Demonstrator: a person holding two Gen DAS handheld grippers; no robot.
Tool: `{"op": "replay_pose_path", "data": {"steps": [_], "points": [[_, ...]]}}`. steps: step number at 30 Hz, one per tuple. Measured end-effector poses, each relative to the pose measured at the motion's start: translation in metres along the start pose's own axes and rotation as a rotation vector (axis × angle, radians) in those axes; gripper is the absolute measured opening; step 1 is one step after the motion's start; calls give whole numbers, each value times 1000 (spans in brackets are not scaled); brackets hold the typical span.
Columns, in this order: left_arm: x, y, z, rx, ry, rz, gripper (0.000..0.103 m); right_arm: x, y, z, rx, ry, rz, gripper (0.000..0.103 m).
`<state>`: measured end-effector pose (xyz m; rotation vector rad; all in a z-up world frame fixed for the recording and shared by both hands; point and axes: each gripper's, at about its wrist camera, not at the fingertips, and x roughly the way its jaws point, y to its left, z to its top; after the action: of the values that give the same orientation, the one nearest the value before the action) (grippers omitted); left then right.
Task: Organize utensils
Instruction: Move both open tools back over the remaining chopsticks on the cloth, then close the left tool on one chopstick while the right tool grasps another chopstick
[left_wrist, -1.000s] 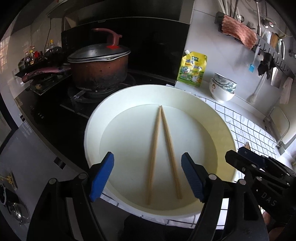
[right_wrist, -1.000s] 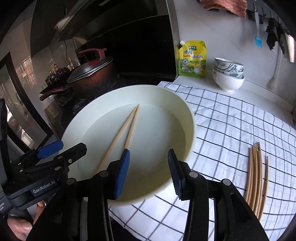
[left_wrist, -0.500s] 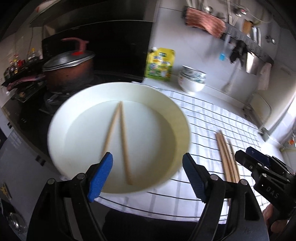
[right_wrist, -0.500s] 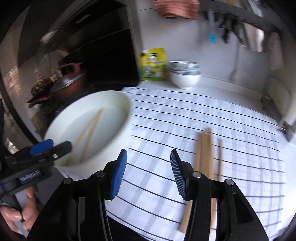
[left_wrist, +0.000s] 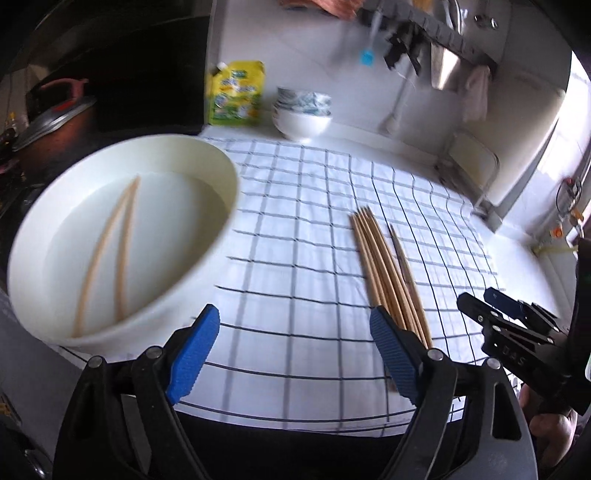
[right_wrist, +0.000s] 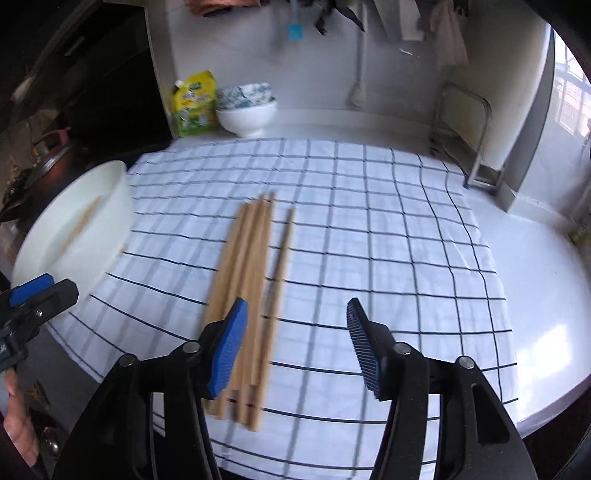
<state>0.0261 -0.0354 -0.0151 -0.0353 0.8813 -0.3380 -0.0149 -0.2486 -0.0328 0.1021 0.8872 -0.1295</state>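
A bundle of several wooden chopsticks (right_wrist: 247, 273) lies on the checked cloth (right_wrist: 369, 229), with one darker chopstick (right_wrist: 281, 262) just to its right. The bundle also shows in the left wrist view (left_wrist: 384, 269). A wide white basin (left_wrist: 122, 236) at the cloth's left edge holds two chopsticks (left_wrist: 110, 251); the basin also shows in the right wrist view (right_wrist: 74, 236). My left gripper (left_wrist: 295, 354) is open and empty above the cloth, between basin and bundle. My right gripper (right_wrist: 295, 343) is open and empty, with its left pad over the bundle's near ends.
A yellow pouch (left_wrist: 236, 94) and stacked bowls (left_wrist: 303, 114) stand at the back wall. A lidded pot (left_wrist: 55, 122) sits on the stove at the left. A metal rack (right_wrist: 461, 136) stands at the back right. Utensils hang on the wall (left_wrist: 402, 48).
Both grippers have swung right, away from the basin and over the checked cloth. The basin has slid to the left of both views and the chopstick bundle has come to the middle.
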Motion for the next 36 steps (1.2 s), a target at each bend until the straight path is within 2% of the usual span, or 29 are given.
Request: {"op": "replay_pose_path", "data": {"steps": [4,13,19,29,36], "points": [[20,-12,-7,8,42,9,83,20,-7,-2,3,41,-20,55],[42,-12,-9,-15,78,32,85,65,6,4,-47,100,-38,55],[51,-17,-10,-23,90,31,86,74,5,4,-61,107,-42,55],[78,-34,-6,-24,101,60,88,70,-29,1,10,77,-20,55],[96,-55,0,36,95,88,88,67,-39,-1,34,63,25,55]]}}
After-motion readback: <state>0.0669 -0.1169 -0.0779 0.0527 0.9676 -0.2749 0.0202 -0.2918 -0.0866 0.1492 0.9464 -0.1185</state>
